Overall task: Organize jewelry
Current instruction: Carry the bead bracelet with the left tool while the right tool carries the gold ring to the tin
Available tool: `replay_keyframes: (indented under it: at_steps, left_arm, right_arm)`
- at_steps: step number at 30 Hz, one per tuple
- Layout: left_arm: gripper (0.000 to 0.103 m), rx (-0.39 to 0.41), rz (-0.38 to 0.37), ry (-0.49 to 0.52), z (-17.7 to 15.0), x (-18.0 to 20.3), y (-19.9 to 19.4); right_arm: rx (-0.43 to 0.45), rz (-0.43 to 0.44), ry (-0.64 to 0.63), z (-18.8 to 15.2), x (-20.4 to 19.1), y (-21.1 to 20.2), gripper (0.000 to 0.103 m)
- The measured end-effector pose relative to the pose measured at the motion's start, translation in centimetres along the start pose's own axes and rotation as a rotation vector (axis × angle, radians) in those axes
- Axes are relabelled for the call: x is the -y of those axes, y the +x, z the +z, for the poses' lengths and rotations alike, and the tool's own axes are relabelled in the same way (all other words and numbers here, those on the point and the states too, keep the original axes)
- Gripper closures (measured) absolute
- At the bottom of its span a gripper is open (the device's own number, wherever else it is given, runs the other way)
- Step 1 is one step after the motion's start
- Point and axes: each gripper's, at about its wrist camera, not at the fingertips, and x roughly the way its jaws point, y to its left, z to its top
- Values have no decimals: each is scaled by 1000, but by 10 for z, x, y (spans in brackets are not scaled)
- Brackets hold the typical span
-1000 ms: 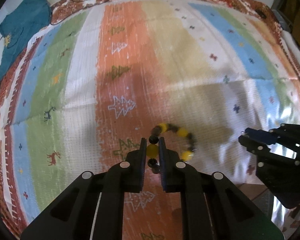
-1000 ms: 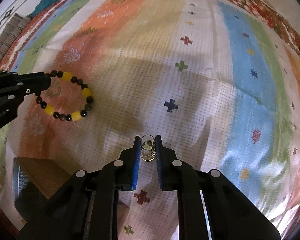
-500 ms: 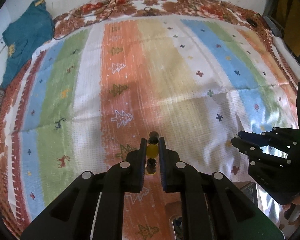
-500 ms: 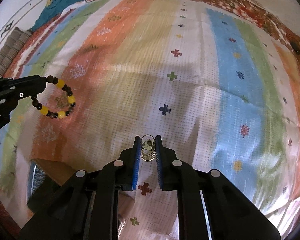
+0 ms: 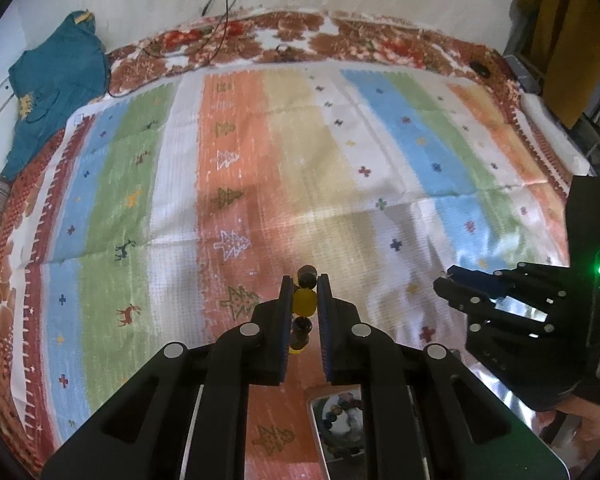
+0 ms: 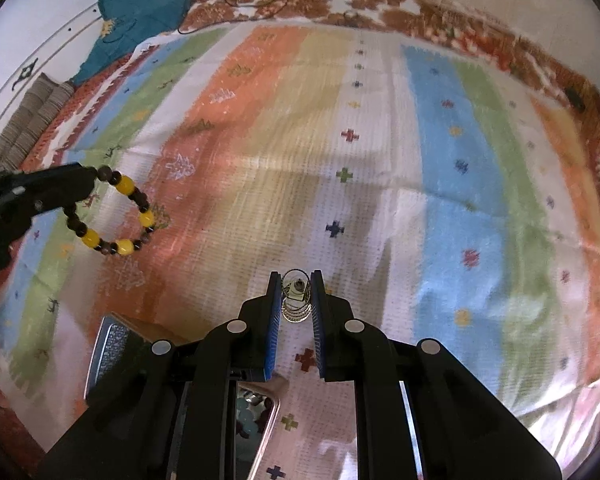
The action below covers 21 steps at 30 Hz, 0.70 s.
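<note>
My left gripper (image 5: 305,290) is shut on a bead bracelet (image 5: 304,300) of yellow and dark brown beads, seen edge-on between the pads. In the right wrist view the bracelet (image 6: 116,216) hangs as a loop from the left gripper (image 6: 88,178), above the striped cloth. My right gripper (image 6: 296,292) is shut on a small metal ring with a stone (image 6: 296,300). In the left wrist view the right gripper (image 5: 446,286) is at the right, at about the same height.
A striped, patterned cloth (image 5: 300,160) covers the bed. A box with a mirrored lid (image 5: 336,428) holding jewelry sits below the left gripper; it also shows in the right wrist view (image 6: 116,356). A teal garment (image 5: 56,92) lies at the far left.
Both grippers have risen away from the cloth with their items. The bracelet now hangs edge-on in the left gripper. The jewelry box has come into view below.
</note>
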Motion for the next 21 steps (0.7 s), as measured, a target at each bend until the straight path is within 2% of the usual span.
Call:
replay_keyframes:
  at_steps: [12, 21]
  left_arm:
    - [92, 35, -50, 32, -14, 20, -29]
    - [92, 73, -62, 55, -26, 32, -51]
  right_arm:
    - [82, -35, -22, -7, -7, -31, 87]
    - [140, 22, -19, -21, -13, -53, 87]
